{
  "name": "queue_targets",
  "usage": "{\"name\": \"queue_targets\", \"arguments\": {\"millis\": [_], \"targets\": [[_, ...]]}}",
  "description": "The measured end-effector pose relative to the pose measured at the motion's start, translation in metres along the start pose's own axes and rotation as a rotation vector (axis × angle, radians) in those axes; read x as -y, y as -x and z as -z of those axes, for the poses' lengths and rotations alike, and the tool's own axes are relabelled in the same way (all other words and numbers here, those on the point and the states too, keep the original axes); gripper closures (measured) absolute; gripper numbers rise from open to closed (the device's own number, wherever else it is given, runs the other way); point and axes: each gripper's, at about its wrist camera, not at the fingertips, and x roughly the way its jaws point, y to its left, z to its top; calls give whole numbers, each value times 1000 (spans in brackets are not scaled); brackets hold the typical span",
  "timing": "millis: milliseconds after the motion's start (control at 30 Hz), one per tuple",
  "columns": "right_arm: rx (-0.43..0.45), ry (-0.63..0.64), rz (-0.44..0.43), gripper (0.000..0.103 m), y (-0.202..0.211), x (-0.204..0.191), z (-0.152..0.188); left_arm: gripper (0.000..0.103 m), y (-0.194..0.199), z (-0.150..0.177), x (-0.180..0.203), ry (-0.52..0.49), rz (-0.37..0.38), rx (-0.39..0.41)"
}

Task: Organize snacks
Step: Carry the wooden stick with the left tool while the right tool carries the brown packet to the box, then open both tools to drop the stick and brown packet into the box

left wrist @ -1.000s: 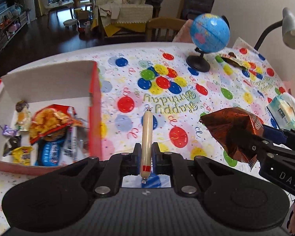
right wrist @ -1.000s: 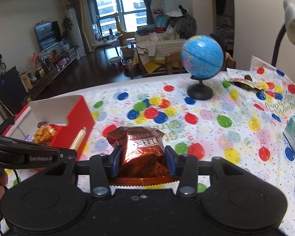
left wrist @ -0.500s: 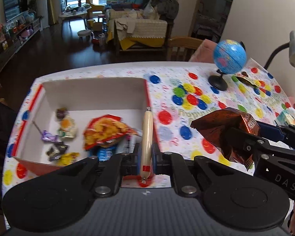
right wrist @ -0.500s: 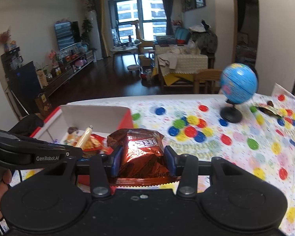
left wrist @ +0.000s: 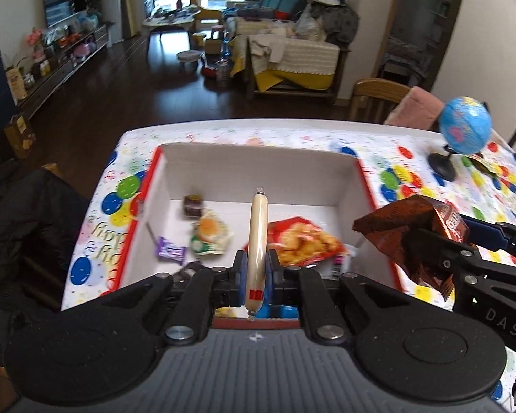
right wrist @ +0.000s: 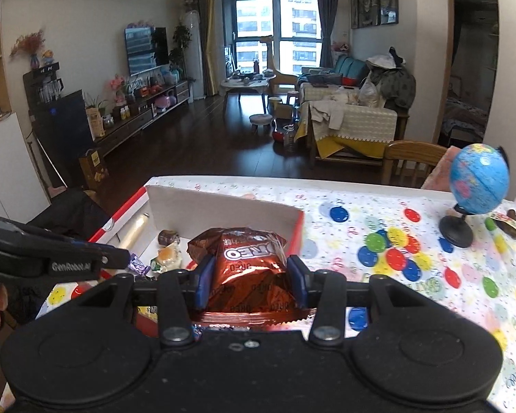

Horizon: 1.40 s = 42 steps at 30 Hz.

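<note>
My left claw [left wrist: 257,275] is clamped tight on a pale, plastic-wrapped sausage stick [left wrist: 257,247], gripped near its red-banded end; its long axis runs straight out ahead of the fingers, over the open white cardboard box with red edges [left wrist: 258,172] on the balloon-print tabletop [left wrist: 412,144]. My right claw [right wrist: 247,280], partly closed, pinches a crinkled copper-brown foil cookie packet [right wrist: 247,261] by its sides, sealed edge toward me, at the box's near right corner. Loose wrapped snacks [left wrist: 210,234] lie inside.
</note>
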Motion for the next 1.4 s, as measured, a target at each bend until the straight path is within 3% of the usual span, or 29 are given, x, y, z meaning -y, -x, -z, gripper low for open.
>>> {"name": "queue_targets", "arguments": {"millis": [433, 800, 1200, 1400], "targets": [[-90, 40, 8, 60, -67, -32, 2, 92, -64, -7, -45, 17, -64, -88], [-165, 22, 6, 56, -85, -34, 27, 92, -86, 9, -41, -18, -70, -131], [-130, -27, -9, 35, -64, -27, 34, 89, -67, 18, -27, -43, -60, -115], [-85, -74, -12, 24, -41, -18, 32, 72, -45, 22, -20, -40, -43, -84]]}}
